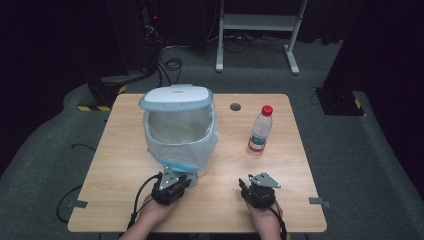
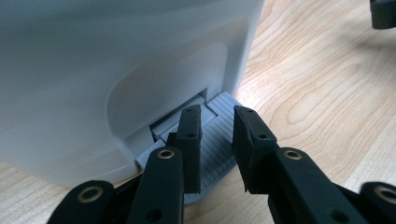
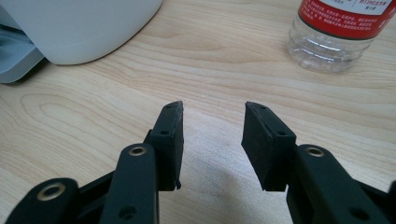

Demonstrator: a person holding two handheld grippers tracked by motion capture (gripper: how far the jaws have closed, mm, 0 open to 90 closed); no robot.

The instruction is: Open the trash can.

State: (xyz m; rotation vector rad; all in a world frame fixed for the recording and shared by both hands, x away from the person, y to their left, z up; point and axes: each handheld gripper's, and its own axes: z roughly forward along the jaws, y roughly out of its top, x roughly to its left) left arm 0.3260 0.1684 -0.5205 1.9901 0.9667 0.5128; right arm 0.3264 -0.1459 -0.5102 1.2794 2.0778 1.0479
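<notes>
Pedal [image 2: 212, 140] of the bin [image 1: 180, 131] appears under the released left gripper [image 2: 217, 135]. Right gripper [image 3: 212, 140], released, hovers over bare tabletop [image 3: 224, 70]; bottle [image 1: 260, 129] stands beyond it.

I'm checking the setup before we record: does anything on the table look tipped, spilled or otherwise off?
Nothing stands out. The bin stands upright, lid raised, its bag folded over the rim. The water bottle stands upright and capped, with no spill on the table. The left gripper sits open over the bin's pedal; the right gripper is open over bare wood.
</notes>
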